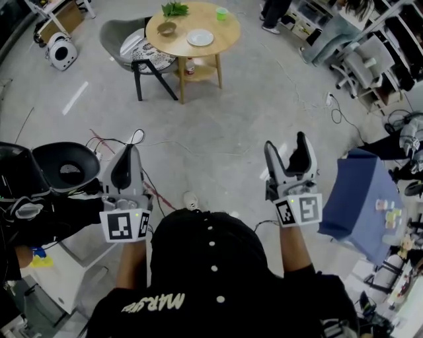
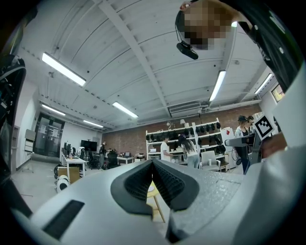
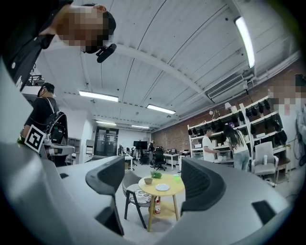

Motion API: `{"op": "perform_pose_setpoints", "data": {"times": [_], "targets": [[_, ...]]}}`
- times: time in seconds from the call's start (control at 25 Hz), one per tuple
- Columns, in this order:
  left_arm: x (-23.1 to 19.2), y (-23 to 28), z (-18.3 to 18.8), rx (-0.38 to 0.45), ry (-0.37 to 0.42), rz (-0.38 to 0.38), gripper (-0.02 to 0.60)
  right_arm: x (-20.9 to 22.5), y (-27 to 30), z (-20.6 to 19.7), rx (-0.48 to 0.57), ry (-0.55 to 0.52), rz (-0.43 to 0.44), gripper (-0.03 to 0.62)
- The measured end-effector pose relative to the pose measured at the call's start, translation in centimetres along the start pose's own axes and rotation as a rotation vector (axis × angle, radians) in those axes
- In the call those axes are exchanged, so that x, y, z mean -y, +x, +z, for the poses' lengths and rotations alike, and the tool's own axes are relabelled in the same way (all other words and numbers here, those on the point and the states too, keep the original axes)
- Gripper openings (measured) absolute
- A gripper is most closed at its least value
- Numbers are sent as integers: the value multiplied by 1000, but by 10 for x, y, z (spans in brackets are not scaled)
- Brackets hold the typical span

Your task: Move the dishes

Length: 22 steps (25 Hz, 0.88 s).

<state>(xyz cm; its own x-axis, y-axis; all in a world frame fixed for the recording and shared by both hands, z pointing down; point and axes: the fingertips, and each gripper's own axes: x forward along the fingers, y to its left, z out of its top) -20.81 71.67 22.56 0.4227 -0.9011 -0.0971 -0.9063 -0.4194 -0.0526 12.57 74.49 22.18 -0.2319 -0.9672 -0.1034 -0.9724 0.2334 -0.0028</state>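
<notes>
Head view: grey floor [image 1: 218,119] stretches to round table [image 1: 193,21].

A round light wooden table [image 1: 198,21] stands on the grey concrete floor [image 1: 238,112] — 1 grey chair with a patterned cushion [image 1: 119,36] sits just beside it. Long white ceiling lights [image 3: 99,96] shine — the far red brick wall [image 2: 125,141] looks dim.

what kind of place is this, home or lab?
Probably an open-plan lab or workshop, not a home: white storage racks against a brick wall, office desks, and loose cables on a bare floor. The round wooden table with dishes looks staged.
</notes>
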Motion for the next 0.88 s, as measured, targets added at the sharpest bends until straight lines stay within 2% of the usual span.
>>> {"op": "perform_pose_setpoints", "data": {"times": [0.44, 0.88], "targets": [[-37, 33, -9, -6, 7, -39, 3, -6, 41, -12, -20, -21, -38, 365], [-48, 97, -33, -31, -4, -18, 3, 30, 107, -35, -36, -11, -23, 371]]}}
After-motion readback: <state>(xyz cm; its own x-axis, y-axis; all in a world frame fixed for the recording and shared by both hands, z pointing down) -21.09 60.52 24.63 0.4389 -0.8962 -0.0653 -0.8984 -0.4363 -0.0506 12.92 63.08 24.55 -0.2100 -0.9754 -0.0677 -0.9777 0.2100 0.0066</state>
